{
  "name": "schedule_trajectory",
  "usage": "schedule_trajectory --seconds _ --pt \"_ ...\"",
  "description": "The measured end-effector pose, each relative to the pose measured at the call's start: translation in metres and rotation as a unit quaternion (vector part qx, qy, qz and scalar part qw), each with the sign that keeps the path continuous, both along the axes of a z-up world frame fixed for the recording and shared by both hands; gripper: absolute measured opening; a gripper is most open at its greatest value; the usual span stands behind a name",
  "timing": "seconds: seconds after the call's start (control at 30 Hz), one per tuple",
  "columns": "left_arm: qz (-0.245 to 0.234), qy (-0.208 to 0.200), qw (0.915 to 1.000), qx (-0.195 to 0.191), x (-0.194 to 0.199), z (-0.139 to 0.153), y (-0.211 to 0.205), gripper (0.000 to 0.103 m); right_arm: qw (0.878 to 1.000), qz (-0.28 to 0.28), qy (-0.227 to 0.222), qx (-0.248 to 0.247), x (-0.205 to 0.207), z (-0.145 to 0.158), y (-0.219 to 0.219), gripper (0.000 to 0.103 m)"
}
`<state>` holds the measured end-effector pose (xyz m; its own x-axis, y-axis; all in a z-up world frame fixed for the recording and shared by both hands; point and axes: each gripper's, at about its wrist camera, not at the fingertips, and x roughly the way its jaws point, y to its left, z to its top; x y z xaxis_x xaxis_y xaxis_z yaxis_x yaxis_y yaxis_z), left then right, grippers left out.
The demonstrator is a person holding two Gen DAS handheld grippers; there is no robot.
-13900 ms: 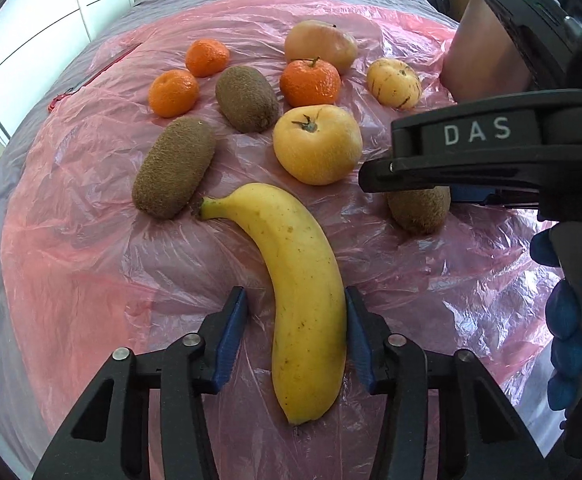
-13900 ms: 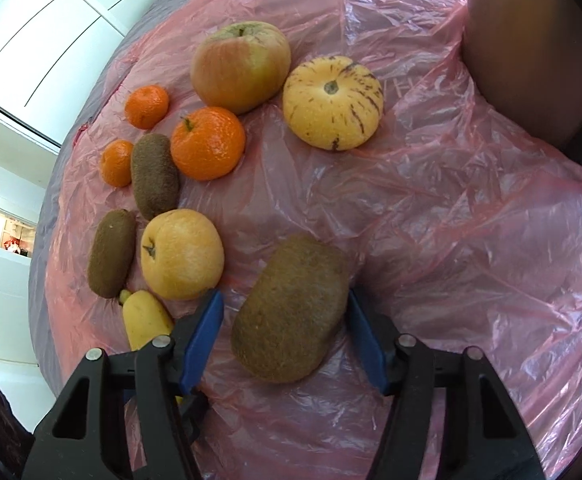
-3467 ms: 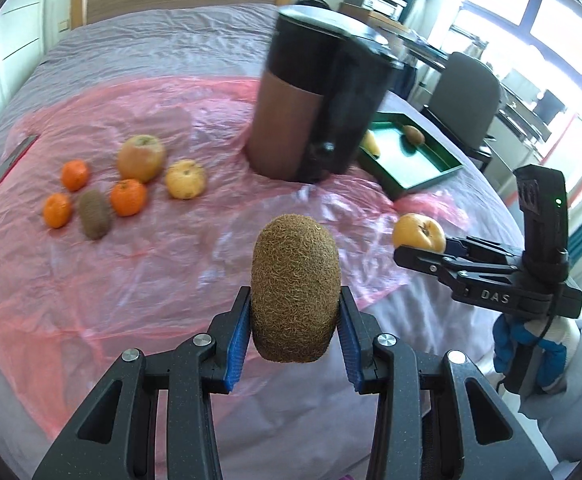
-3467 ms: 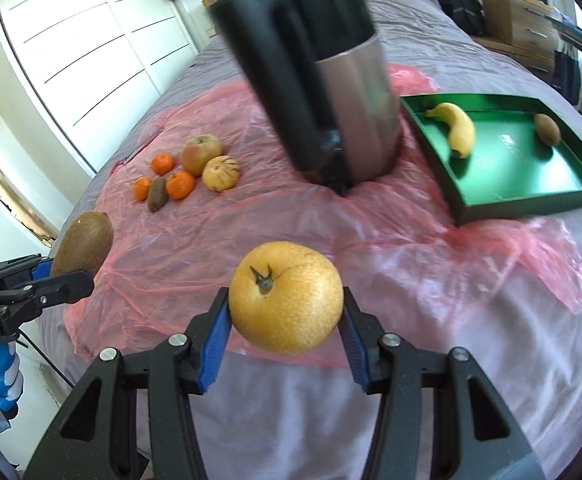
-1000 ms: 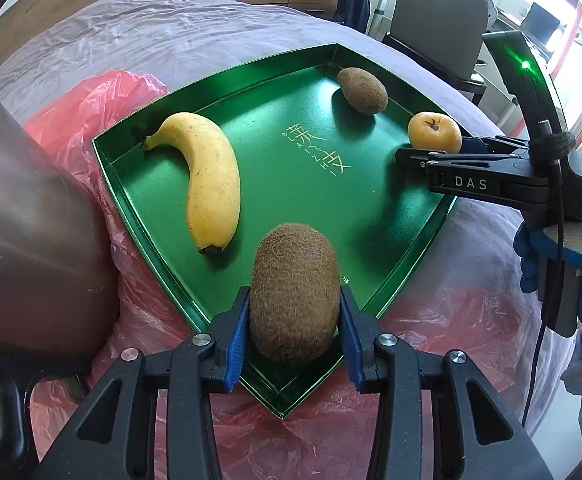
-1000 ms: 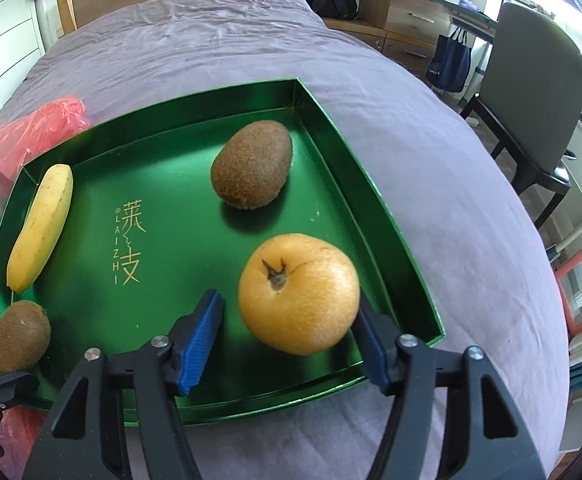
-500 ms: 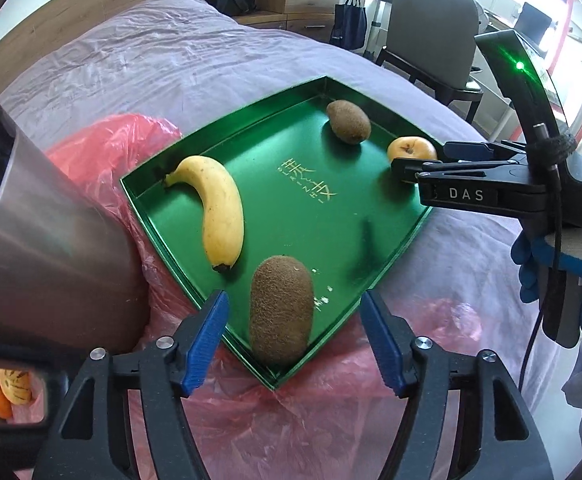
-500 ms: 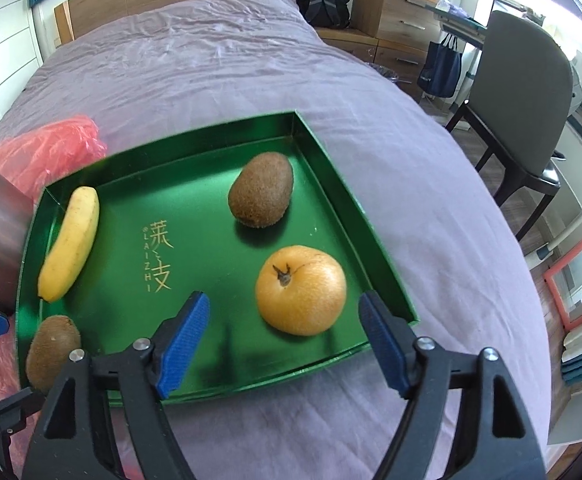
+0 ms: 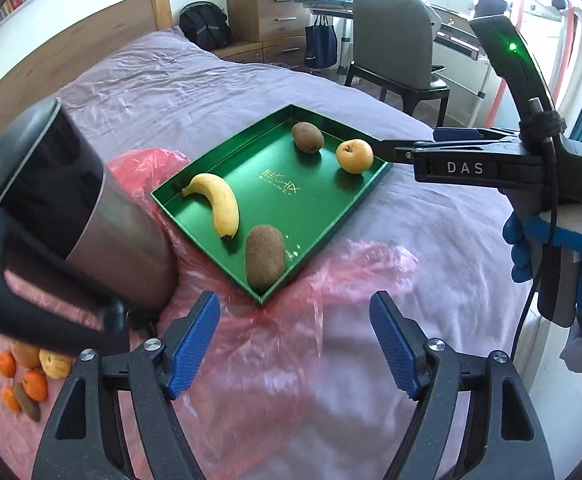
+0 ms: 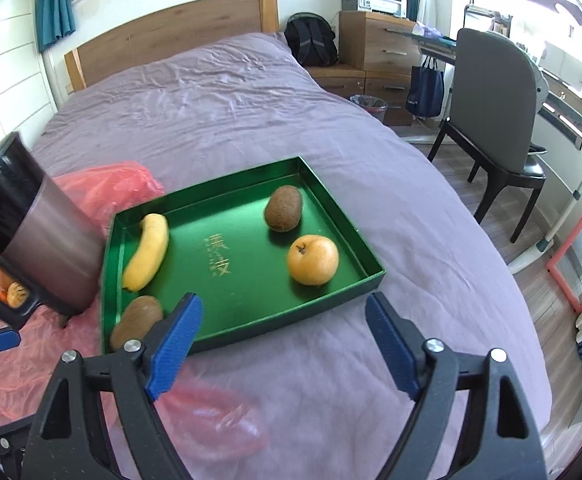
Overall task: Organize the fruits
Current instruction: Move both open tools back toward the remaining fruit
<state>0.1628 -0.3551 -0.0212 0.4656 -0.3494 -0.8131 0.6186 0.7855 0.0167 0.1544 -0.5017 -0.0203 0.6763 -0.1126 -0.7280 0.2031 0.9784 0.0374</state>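
Green tray (image 9: 365, 196): on the bed, holding banana (image 9: 217, 204), two kiwis (image 9: 265, 256) (image 9: 307, 137) and a yellow-orange fruit (image 9: 354, 155).
Left gripper (image 9: 294, 346): fingers have just been opening; wide apart, empty.
Right gripper (image 10: 281, 350): fingers have just been opening; fully spread, nothing between them.
Step in hand: release done, both grippers clear of the tray.
Remaining fruit (image 9: 27, 380): on the pink plastic sheet (image 9: 275, 344), beyond the dark jug (image 9: 79, 216).
Next move: likely return around the jug; approach open-fingered.
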Motion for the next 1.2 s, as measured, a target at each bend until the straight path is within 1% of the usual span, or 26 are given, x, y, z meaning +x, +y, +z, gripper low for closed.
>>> schedule_trajectory --seconds 0.17,0.33,0.47,0.67,0.73,0.8,1.0,1.2 --pt "-0.007 -0.012 0.9999 0.008 -0.034 0.011 0.020 0.075 1.000 0.013 -0.013 0.009 -0.036 0.013 0.023 0.103" --pt "-0.009 -0.026 0.9994 0.022 -0.062 0.018 0.043 0.075 0.999 0.026 -0.020 0.019 -0.064 0.015 0.045 0.103" --pt "-0.003 -0.033 0.9989 0.033 -0.078 0.022 0.063 0.075 0.999 0.037 -0.020 0.027 -0.078 0.016 0.064 0.103" --pt "0.024 -0.035 0.9985 0.034 -0.093 0.026 0.098 0.075 0.997 0.068 -0.024 0.037 -0.094 0.020 0.100 0.103" --pt "0.035 -0.032 0.9984 0.032 -0.096 0.026 0.114 0.077 0.996 0.081 -0.025 0.035 -0.099 0.022 0.114 0.103" --pt "0.047 -0.029 0.9981 0.028 -0.098 0.025 0.128 0.080 0.994 0.098 -0.026 0.035 -0.103 0.023 0.130 0.103" --pt "0.083 -0.013 0.9962 0.025 -0.102 0.019 0.175 0.081 0.990 0.135 -0.030 0.037 -0.109 0.025 0.175 0.103" --pt "0.110 -0.016 0.9937 0.014 -0.109 0.014 0.214 0.081 0.987 0.156 -0.024 0.041 -0.109 0.024 0.210 0.103"
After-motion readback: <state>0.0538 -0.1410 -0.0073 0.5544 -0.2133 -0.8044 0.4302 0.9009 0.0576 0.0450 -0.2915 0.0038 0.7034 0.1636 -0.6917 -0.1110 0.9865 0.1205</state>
